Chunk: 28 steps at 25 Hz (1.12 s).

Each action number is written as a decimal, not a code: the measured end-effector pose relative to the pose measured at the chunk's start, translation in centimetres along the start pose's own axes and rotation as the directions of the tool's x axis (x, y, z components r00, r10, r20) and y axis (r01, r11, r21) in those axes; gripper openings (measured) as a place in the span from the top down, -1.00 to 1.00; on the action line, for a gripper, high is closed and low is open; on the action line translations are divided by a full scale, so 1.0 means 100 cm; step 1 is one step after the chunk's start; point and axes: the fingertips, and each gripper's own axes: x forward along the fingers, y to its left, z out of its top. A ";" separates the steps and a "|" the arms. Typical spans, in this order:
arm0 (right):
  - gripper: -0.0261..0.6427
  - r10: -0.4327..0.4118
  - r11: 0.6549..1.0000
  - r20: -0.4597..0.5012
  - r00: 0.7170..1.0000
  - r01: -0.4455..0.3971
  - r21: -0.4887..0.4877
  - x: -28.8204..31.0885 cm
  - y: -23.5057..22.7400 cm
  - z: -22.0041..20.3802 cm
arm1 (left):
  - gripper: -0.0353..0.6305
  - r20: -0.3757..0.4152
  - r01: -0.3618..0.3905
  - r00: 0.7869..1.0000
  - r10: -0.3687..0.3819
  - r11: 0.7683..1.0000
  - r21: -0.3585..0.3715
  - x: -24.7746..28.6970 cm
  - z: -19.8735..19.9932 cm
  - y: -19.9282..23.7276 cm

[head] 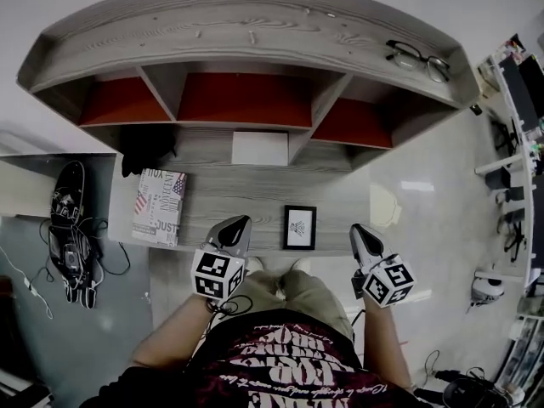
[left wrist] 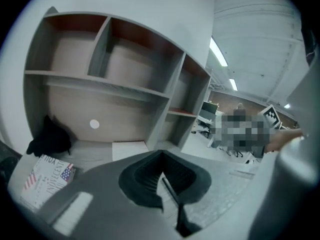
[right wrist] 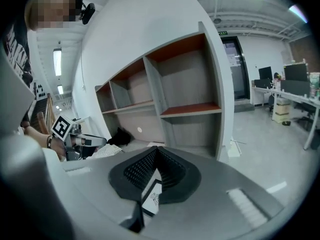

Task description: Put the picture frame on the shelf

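The picture frame (head: 299,227) was seen on the grey lowest board (head: 238,189) of the shelf (head: 246,32), near its front edge, with a white print inside a dark border. Whether it lay flat or stood leaning could not be told. It was flanked by the two grippers and touched by neither.

The left gripper (head: 240,221) was held just to the frame's left, its fingers (left wrist: 145,176) pressed together with nothing gripped. The right gripper (head: 357,228) was held a little further off on the frame's right, its fingers (right wrist: 172,176) likewise brought fully together and empty; the frame was visible beyond them in the right gripper view.

A book with a flag print (head: 159,206) lay on the same board to the left. A black object (head: 144,150) and a white sheet (head: 259,148) were seen further back. A pair of glasses (head: 419,59) rested on the shelf's top.
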 end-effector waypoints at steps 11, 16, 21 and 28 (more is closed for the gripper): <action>0.84 0.016 0.992 -0.121 0.993 -0.001 0.123 0.010 -0.044 -0.076 | 0.89 -0.164 -0.013 0.986 0.004 0.999 -0.050 0.049 -0.060 -0.011; 0.84 0.056 0.987 -0.185 0.981 -0.026 0.157 0.021 -0.064 -0.107 | 0.89 -0.236 -0.038 0.972 0.016 0.995 -0.090 0.065 -0.090 -0.018; 0.84 0.105 0.976 -0.225 0.969 -0.058 0.208 0.041 -0.081 -0.133 | 0.89 -0.278 -0.067 0.960 0.020 0.985 -0.161 0.081 -0.112 -0.009; 0.84 0.159 0.965 -0.287 0.945 -0.088 0.247 0.056 -0.092 -0.172 | 0.89 -0.314 -0.074 0.950 0.002 0.973 -0.218 0.101 -0.144 -0.015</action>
